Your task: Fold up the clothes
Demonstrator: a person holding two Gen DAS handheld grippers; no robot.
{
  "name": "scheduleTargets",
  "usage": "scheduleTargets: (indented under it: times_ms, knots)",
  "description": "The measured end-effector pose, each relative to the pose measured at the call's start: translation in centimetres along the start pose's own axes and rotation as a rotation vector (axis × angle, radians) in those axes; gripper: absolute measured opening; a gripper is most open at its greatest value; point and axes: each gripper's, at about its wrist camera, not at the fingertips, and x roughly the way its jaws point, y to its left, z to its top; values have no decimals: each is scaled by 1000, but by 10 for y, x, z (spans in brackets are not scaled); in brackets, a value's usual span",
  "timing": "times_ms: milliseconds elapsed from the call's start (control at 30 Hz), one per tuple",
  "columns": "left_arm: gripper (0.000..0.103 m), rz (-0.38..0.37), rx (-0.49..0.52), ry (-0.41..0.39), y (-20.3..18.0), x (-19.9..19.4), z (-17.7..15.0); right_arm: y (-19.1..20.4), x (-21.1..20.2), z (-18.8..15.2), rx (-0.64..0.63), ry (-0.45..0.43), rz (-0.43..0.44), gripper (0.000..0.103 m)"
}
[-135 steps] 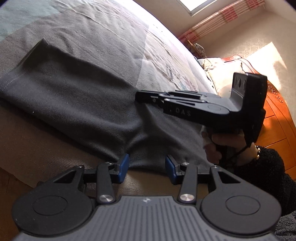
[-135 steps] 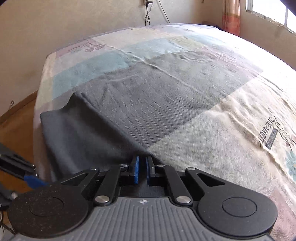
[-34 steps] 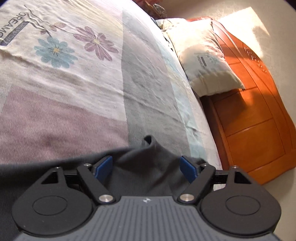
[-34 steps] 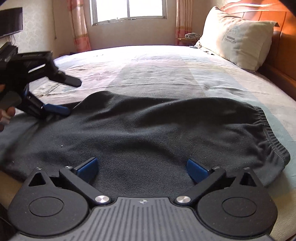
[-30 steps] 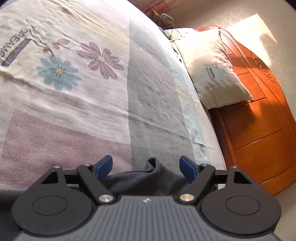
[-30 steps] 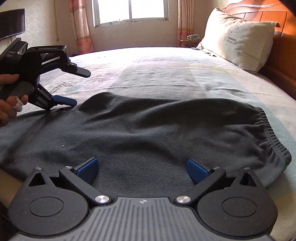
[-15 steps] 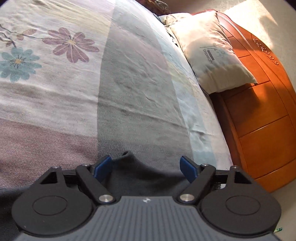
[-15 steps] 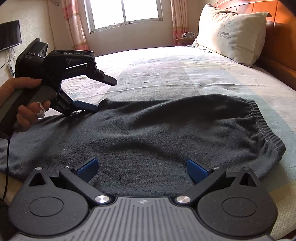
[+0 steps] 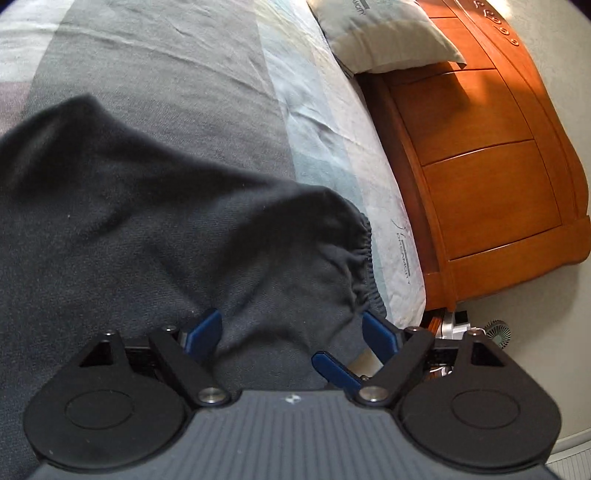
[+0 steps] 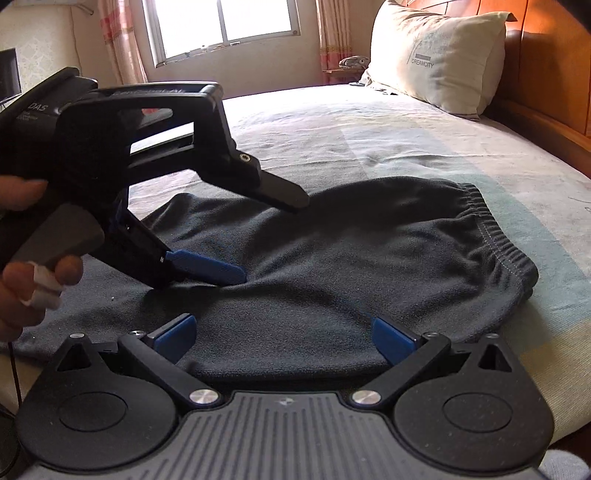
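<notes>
Dark grey sweatpants (image 10: 351,258) lie spread on the bed, elastic waistband (image 10: 498,240) at the right. They also fill the left wrist view (image 9: 166,221), waistband (image 9: 365,251) toward the bed edge. My left gripper (image 9: 291,328) is open over the fabric; in the right wrist view (image 10: 266,236) its lower blue pad (image 10: 207,266) rests on the cloth and its upper finger is raised. My right gripper (image 10: 284,336) is open and empty at the pants' near edge; one of its blue pads (image 9: 334,369) shows in the left wrist view.
The bed has a patchwork sheet (image 10: 406,133). A cream pillow (image 10: 439,55) leans on the orange wooden headboard (image 9: 480,147) at the right. A window (image 10: 221,26) with curtains is at the back. A small fan (image 9: 496,330) stands on the floor.
My left gripper has moved right and toward the right gripper, from the pants' far left edge to their middle. The right gripper has stayed in place, open.
</notes>
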Motion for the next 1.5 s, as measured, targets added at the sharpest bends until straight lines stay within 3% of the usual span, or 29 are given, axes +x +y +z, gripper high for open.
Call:
scheduleTargets:
  times_ms: [167, 300, 433, 500, 567, 667, 867, 967, 1067, 1233, 1333, 1500]
  knots:
    - [84, -19, 12, -82, -1, -6, 23, -2, -2, -1, 2, 7, -1, 103]
    - [83, 54, -43, -153, 19, 3, 49, -6, -5, -1, 23, 3, 21, 103]
    - [83, -6, -102, -174, 10, 4, 58, -11, -8, -1, 46, -1, 42, 103]
    - [84, -49, -76, -139, -4, 10, 56, -13, -9, -1, 53, -3, 50, 103]
    - [84, -43, -52, -88, -14, 24, 54, -13, -10, -1, 54, -3, 54, 103]
    - [83, 34, -14, -70, -18, 45, 59, -14, -11, -1, 55, -3, 59, 103]
    - [84, 94, 40, -68, -35, 66, 82, -16, -10, -1, 60, -1, 66, 103]
    - [85, 26, 63, -35, -52, 59, 78, -15, -10, -1, 56, 0, 63, 103]
    - [86, 20, 123, 1, -67, 65, 73, -15, -11, -2, 57, 0, 64, 103]
    - [82, 91, 51, 30, -53, 95, 80, -15, -13, -3, 55, 1, 66, 103]
    - [83, 77, 90, 35, -67, 81, 76, -17, -12, -3, 64, 3, 70, 103]
    - [84, 150, 236, 19, -99, 13, 62, -16, -9, -2, 60, 6, 58, 103]
